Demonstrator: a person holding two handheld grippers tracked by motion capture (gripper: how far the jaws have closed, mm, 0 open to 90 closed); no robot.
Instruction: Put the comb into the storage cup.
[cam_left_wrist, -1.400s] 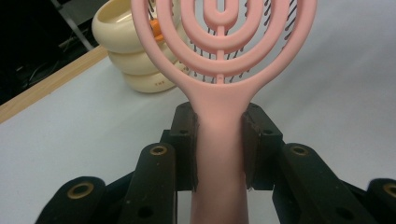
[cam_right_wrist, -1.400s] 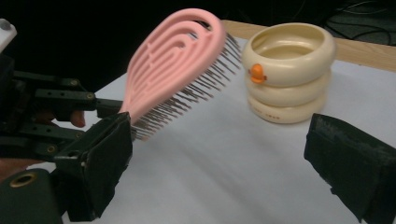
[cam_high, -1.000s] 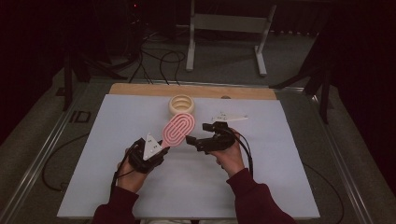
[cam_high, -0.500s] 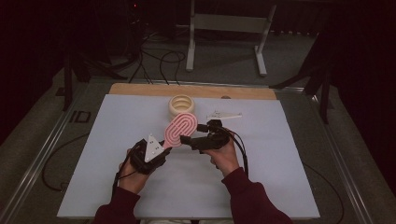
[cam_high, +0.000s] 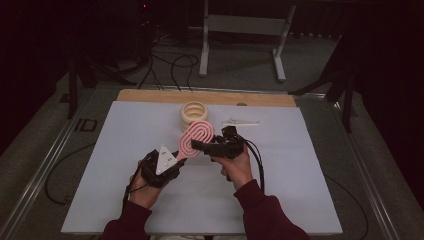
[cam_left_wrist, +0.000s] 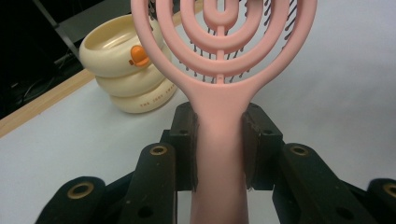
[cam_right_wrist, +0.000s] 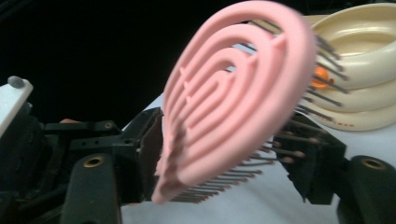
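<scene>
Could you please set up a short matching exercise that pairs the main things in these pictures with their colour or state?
Things:
1. hairbrush
2. ringed container
3. left gripper
4. right gripper

Descriptions:
A. cream, standing on the white table
B. pink, held up above the table
C. jaws on either side of the brush head, just been closing
D. clamped on the brush handle

Pairs: 1-B, 2-A, 3-D, 4-C

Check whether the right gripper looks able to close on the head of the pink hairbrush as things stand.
Probably yes. The hairbrush head already sits between the jaws of the right gripper, which have just been closing around it, with nothing in between. The left gripper holds only the handle, lower down.
</scene>
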